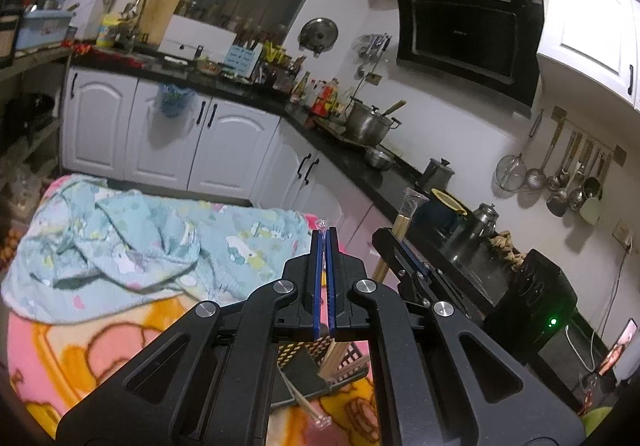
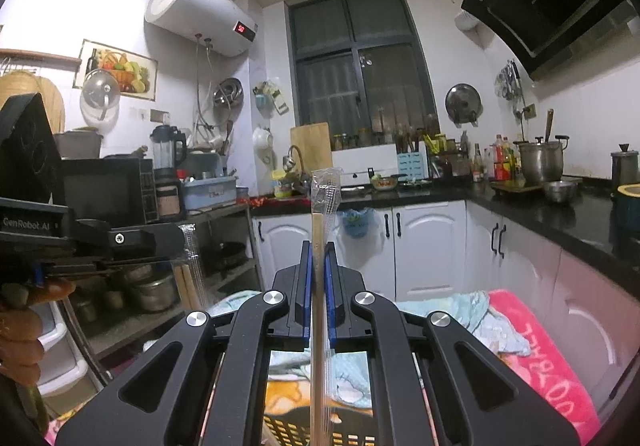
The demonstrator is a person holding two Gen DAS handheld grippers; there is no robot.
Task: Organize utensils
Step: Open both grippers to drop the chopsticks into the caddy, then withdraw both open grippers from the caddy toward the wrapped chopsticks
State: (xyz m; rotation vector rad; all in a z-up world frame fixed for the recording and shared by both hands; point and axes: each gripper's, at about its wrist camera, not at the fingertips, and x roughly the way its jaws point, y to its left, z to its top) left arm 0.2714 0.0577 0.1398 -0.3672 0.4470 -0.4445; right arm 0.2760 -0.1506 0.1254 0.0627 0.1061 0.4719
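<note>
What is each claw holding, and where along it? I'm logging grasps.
Each holds plastic-wrapped chopsticks. The right claw pinches its chopsticks below the top end. The left claw grips its chopsticks at the tip of the wrapper.

The words "GenRobot AI" stand in pale letters on the side of the black handheld left gripper body (image 2: 30, 224), seen in the right wrist view. A red lit number glows on the dark display panel of the white cylindrical wall-mounted water heater (image 2: 200, 12), too small to read surely. Large white lettering on the pink fleece blanket (image 2: 548, 350) appears upside down and cannot be made out.
</note>
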